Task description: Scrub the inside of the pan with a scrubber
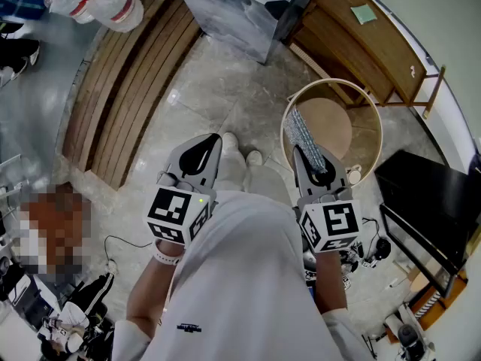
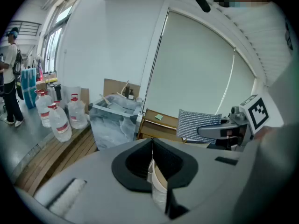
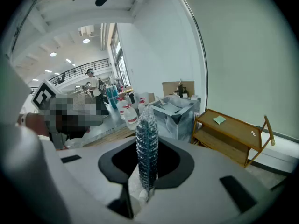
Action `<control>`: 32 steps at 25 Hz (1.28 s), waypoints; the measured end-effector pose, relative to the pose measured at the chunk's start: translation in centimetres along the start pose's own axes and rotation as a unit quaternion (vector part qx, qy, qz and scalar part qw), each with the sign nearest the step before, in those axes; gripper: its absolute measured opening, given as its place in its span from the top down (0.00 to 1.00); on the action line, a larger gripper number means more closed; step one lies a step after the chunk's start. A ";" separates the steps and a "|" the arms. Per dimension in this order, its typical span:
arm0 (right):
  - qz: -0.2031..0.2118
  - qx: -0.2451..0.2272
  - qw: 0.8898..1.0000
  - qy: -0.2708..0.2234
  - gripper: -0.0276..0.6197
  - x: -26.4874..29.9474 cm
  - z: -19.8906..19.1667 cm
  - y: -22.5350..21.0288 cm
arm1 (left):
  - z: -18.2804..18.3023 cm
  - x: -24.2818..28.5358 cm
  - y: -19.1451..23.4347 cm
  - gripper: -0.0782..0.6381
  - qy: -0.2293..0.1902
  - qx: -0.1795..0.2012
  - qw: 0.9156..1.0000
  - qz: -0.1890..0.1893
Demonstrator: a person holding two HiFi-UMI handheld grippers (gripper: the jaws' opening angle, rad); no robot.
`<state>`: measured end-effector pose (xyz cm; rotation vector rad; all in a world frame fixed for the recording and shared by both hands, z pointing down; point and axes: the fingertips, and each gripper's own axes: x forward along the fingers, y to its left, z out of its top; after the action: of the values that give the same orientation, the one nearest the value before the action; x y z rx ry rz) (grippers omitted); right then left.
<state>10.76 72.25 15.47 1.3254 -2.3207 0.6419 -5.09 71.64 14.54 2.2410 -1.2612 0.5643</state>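
My right gripper (image 1: pixel 301 150) is shut on a silvery mesh scrubber (image 1: pixel 304 135), which sticks out past its tips over a round wooden-rimmed stool (image 1: pixel 373 138). In the right gripper view the scrubber (image 3: pixel 147 139) stands edge-on between the closed jaws of the right gripper (image 3: pixel 146 171). My left gripper (image 1: pixel 215 140) is held beside it at waist height, shut with nothing in it. In the left gripper view its jaws (image 2: pixel 152 146) meet in a thin seam, and the scrubber (image 2: pixel 198 124) shows to the right. I see no pan in any view.
A low wooden shelf (image 1: pixel 361 36) stands along the far wall, beside a marbled grey bin (image 1: pixel 225 13). Water bottles (image 1: pixel 98 2) sit by a slatted wooden strip (image 1: pixel 128 89). A black table (image 1: pixel 428 201) is at the right. A person (image 2: pixel 9 73) stands far left.
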 end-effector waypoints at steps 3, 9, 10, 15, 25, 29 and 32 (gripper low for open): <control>-0.001 -0.012 1.000 -0.004 0.86 0.4 0.2 0.2 | 0.0 -0.1 0.2 0.88 -0.012 -0.002 1.000 -0.001; -0.002 -0.011 1.000 -0.026 0.86 1.0 2.5 1.5 | 1.0 -0.9 1.8 0.88 -0.028 -0.011 1.000 -0.006; -0.003 -0.017 1.000 -0.026 0.86 1.5 3.0 1.5 | 1.3 -0.9 2.1 0.88 -0.032 -0.012 0.999 -0.007; -0.015 -0.029 0.999 -0.028 0.86 4.3 6.3 1.2 | 2.9 -0.6 5.1 0.88 -0.054 -0.031 0.998 -0.012; -0.020 -0.035 0.999 -0.022 0.86 10.4 11.0 2.4 | 7.0 1.3 12.2 0.88 -0.072 -0.028 0.997 -0.015; -0.014 -0.030 0.999 -0.008 0.86 13.2 11.9 1.1 | 8.5 3.6 14.0 0.88 -0.062 -0.034 0.997 -0.013; -0.008 -0.028 1.000 -0.003 0.86 16.1 13.4 -1.2 | 10.2 6.6 15.2 0.88 -0.055 -0.034 0.998 -0.009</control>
<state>2.69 53.03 13.42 1.3211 -2.3138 0.5643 -14.00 54.32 13.71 2.2515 -1.2933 0.3904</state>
